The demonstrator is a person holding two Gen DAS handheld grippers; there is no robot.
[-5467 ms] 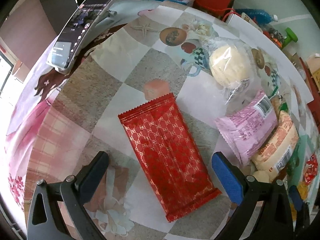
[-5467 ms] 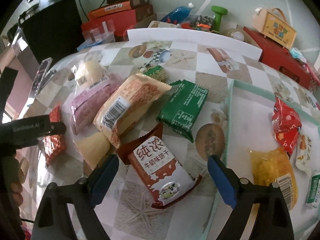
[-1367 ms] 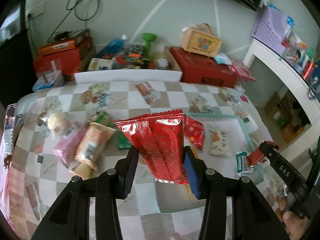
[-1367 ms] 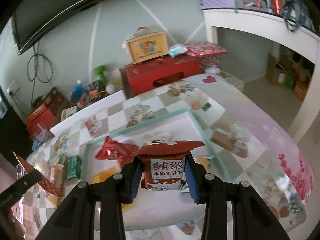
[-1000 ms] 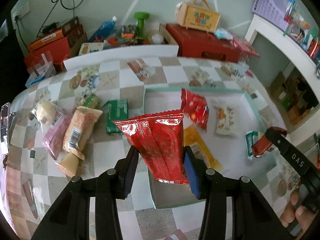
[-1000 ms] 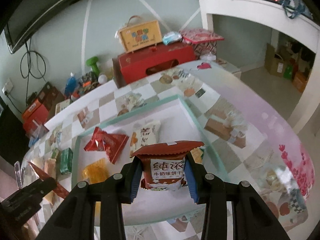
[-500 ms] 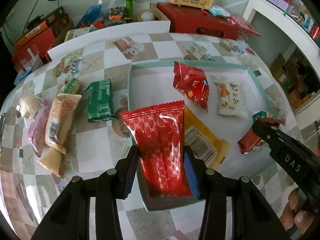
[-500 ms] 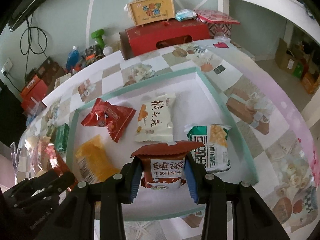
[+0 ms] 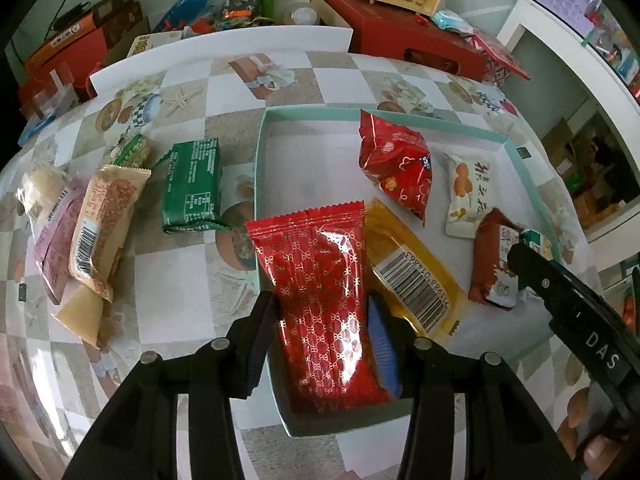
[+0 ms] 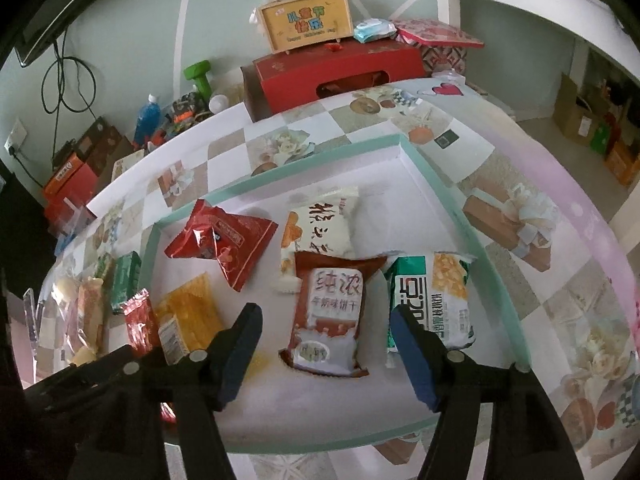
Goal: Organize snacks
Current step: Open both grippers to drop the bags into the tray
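While the right gripper (image 10: 326, 350) stands with jaws just opened and clear of the brown biscuit pack (image 10: 329, 314), which lies flat on the tray (image 10: 452, 204) floor between them, the left gripper (image 9: 322, 336) has its jaws just starting to ease yet pressing the red pack (image 9: 324, 304). That pack runs lengthwise away from the left gripper, its near end low in the tray's near-left corner, its far end tilted up over the yellow pack (image 9: 412, 268). By my judgement, letting go should lay it flat inside the tray.
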